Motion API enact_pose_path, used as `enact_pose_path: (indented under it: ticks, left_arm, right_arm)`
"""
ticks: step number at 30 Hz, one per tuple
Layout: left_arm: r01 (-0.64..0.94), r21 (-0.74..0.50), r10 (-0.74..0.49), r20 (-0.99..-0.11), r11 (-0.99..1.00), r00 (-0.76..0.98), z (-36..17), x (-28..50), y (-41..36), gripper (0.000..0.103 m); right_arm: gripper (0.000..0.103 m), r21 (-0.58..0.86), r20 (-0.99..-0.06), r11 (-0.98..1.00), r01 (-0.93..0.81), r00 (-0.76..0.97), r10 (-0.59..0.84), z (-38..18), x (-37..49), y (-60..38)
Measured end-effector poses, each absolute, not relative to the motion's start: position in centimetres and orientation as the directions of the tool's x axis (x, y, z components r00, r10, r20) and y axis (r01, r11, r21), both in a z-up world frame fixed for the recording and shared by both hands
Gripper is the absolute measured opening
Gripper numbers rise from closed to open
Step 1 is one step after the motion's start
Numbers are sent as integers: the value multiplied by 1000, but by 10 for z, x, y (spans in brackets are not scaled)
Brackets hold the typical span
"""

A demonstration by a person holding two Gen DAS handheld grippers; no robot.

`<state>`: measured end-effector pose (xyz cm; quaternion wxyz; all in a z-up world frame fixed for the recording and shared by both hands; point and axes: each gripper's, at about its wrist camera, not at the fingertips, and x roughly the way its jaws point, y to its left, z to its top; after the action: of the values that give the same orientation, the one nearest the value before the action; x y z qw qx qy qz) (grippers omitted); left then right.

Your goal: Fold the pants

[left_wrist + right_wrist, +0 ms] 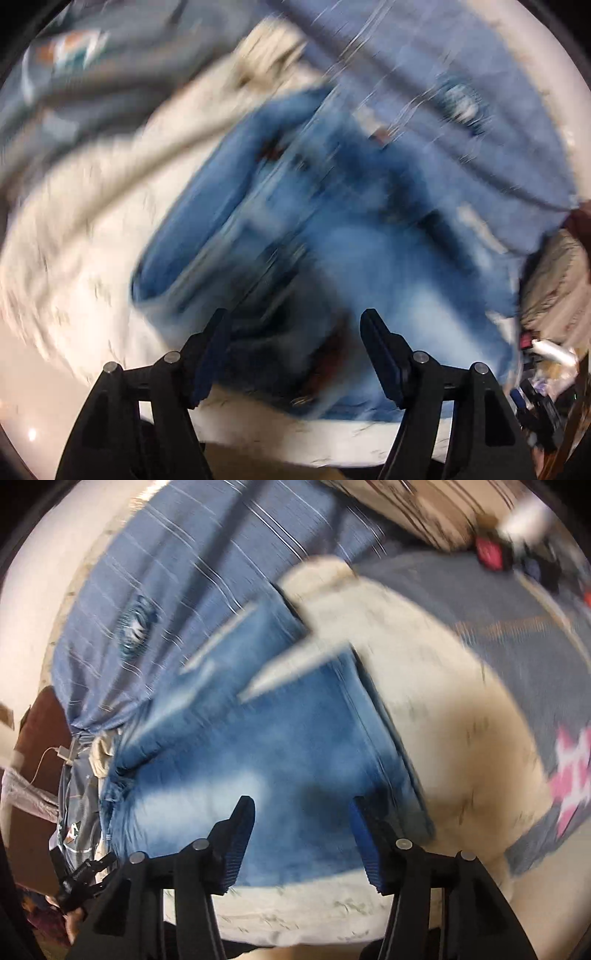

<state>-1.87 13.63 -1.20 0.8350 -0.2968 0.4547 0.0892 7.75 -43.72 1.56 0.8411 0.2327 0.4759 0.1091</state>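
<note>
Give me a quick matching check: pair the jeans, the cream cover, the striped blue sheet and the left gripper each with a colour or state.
Things:
1. jeans
2. cream cover
3. striped sheet
4. left gripper

States:
A. jaws apart, nothing between the pads
B. blue denim, faded patches
C. pale, under the denim
D. blue with thin white lines

Pairs: 1-B, 2-C, 3-D, 4-A

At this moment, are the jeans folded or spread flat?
Folded. The jeans lie as a compact stack on the cream cover, with layered edges along one side; blur hides how many folds.
</note>
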Motion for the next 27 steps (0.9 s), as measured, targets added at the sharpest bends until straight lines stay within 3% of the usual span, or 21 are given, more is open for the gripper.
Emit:
enact_pose_path:
  ticks: [3,5,6,7,8,9,10,13,14,20,27]
  left_arm:
    - [-348,-371,-20,-708,861,706,32,-10,136,78]
    - [-342,-326,18,-700,881,714,31,11,143,103]
    - [-345,-334,-19,-743,877,669,19,25,150,103]
    - [-368,-336,-69,-812,867,580,-3,41,158,100]
    - [-391,-317,-74,-849,864,524,-18,48,163,67]
    - [-404,-263,-30,-867,876,498,-26,53,166,49]
    - [-405,-223,2,-874,887,486,-29,57,168,43]
    - [-392,-372,-93,-815,841,572,-22,71,182,48]
    - [-390,-392,-106,-805,833,584,-21,77,185,55]
    - [-348,-422,-146,-785,837,602,-6,162,200,69]
    - [-400,-426,-151,-814,811,561,-29,240,222,69]
  right_arm:
    - [57,497,-716,868,0,565,410,34,105,-431]
    - [57,521,-690,853,-23,577,437,41,132,-425]
    - [57,535,-676,844,-31,583,450,44,145,-424]
    - [57,546,-664,837,-41,589,462,45,158,-422]
    - [57,548,-655,835,-53,593,467,47,175,-417]
    - [57,543,-654,838,-56,597,464,49,187,-415]
    - [57,537,-657,841,-59,597,461,51,202,-413]
    - [57,499,-675,864,-66,597,435,52,253,-407]
    - [57,496,-679,866,-64,594,432,51,267,-406]
    - [57,424,-742,904,-50,553,378,32,347,-393]
    - [48,349,-780,933,-85,526,340,10,366,-383]
